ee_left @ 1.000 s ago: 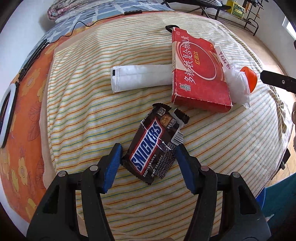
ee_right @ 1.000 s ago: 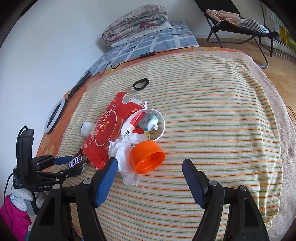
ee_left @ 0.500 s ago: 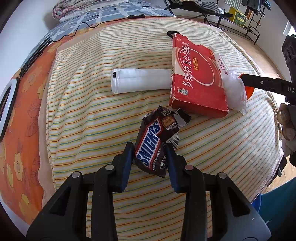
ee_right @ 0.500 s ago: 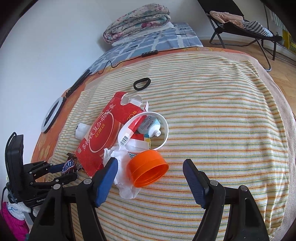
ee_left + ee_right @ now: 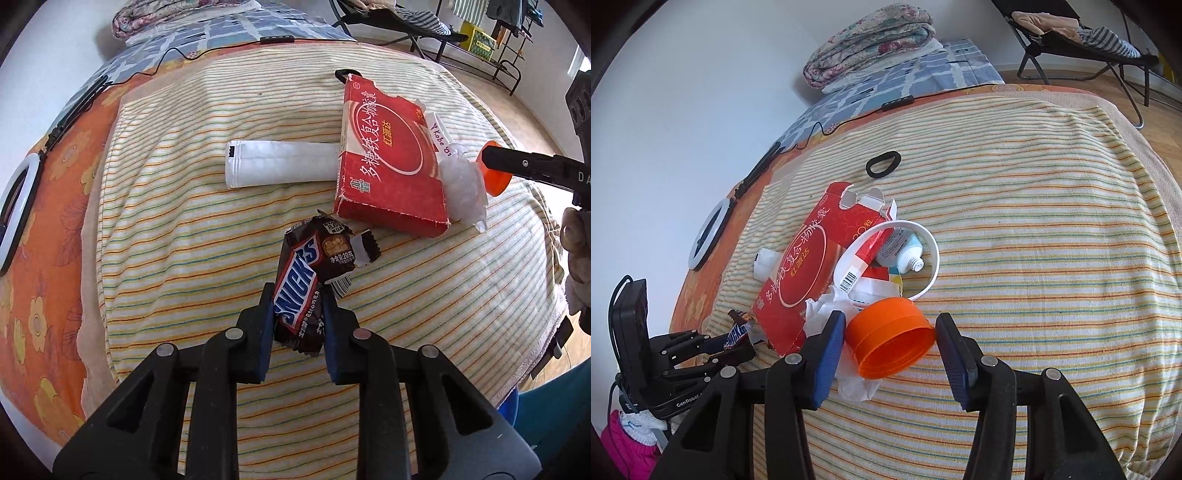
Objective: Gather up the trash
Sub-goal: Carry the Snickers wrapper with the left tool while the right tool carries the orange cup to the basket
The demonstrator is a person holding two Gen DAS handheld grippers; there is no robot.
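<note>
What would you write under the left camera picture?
Left gripper pinches a Snickers wrapper on the striped blanket.

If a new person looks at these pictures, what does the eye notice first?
First, the crumpled brown Snickers wrapper, pinched between the blue pads of the left gripper near the bed's front edge. Next, the bright orange plastic cap lying on its side between the open right gripper fingers, beside the torn red cardboard box.

A striped blanket covers the bed, with an orange flowered sheet along its edge carrying a white ring light, a folded floral quilt at the bed's far end, and a folding chair beyond it.
</note>
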